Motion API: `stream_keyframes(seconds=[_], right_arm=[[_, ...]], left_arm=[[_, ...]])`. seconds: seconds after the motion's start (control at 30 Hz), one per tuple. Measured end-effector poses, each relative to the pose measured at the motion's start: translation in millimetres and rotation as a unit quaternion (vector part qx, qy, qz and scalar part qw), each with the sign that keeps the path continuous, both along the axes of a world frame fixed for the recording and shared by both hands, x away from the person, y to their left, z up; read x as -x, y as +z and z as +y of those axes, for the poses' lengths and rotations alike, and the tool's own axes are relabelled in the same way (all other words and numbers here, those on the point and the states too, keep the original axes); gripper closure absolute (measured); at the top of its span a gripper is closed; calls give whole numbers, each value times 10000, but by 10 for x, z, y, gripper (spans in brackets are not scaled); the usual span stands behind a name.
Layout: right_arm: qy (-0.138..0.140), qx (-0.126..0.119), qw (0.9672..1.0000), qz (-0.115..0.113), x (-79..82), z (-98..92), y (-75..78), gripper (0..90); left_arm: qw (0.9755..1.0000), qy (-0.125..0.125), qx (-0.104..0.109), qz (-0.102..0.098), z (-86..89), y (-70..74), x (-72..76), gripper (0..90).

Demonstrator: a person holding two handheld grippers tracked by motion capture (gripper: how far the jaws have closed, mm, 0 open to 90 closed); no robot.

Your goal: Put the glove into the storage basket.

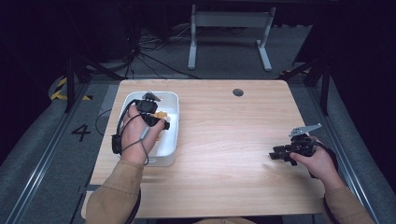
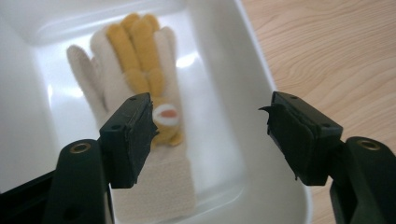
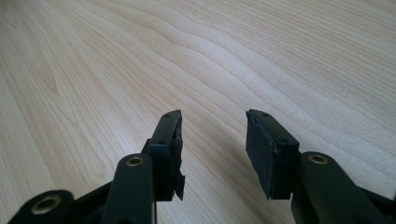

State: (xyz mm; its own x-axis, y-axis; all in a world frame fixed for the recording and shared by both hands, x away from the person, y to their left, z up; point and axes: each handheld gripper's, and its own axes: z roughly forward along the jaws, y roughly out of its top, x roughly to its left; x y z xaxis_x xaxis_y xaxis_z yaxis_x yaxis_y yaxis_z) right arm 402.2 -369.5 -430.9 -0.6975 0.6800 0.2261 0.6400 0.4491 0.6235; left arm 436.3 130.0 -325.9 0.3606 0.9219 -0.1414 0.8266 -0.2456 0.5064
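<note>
- Glove (image 2: 140, 79), cream with mustard-yellow fingers, lies flat on the floor of the white bin (image 1: 172, 100) near the table's left edge; its cuff points toward the left gripper (image 2: 210, 126), which hangs above it with jaws spread wide and nothing between the pads
- A loose corner of the glove could snag on the left pad, which hangs over its palm, and ride up out of the bin if the hand lifts
- The bin is light plastic; a knock from the gripper on its wall could slide it toward the left edge of the table (image 1: 224, 140)
- The right gripper (image 3: 212, 140) rests open and empty over bare wood near the table's right edge, well apart, so it cannot steady the bin if it shifts
</note>
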Motion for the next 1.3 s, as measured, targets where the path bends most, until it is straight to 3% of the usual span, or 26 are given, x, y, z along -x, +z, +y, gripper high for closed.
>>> stream_keyframes(seconds=[0.13, 0.27, 0.5, 0.6, 0.63, 0.67, 0.87, 1.0, 1.1, 1.3], right_arm=[[-8, -5, 10000, -3, 18, -13, -1, 564], [-41, -10, 10000, -2, 35, -29, -3, 564], [-29, -30, 10000, 4, 42, -35, 7, 565], [-27, -35, 10000, 25, 46, -33, 3, 569], [-25, -36, 10000, 49, 46, -37, 4, 571], [-41, -44, 10000, 58, 46, -40, 5, 571], [-50, -62, 9999, 69, 50, -44, 4, 571], [-51, -53, 9999, 89, 49, -42, -6, 573], [-53, -55, 9999, 139, 47, -37, -17, 576], [-33, -52, 9999, 141, 45, -36, -26, 582]], left_arm=[[9992, -355, 161, -91, -136, 77, 62, 325], [9969, -754, 64, -229, -296, 118, 129, 321], [9900, -1364, 119, -344, -564, 145, 271, 319], [9839, -1715, 139, -485, -657, 135, 315, 309], [9800, -1918, 84, -519, -699, 124, 334, 308], [9779, -2010, 78, -570, -717, 115, 346, 316], [9681, -2428, 198, -594, -827, 66, 443, 318], [9569, -2818, 296, -637, -898, 0, 475, 319], [9525, -2953, 379, -640, -943, -64, 490, 319], [9478, -3102, 457, -580, -1015, -239, 537, 344]])
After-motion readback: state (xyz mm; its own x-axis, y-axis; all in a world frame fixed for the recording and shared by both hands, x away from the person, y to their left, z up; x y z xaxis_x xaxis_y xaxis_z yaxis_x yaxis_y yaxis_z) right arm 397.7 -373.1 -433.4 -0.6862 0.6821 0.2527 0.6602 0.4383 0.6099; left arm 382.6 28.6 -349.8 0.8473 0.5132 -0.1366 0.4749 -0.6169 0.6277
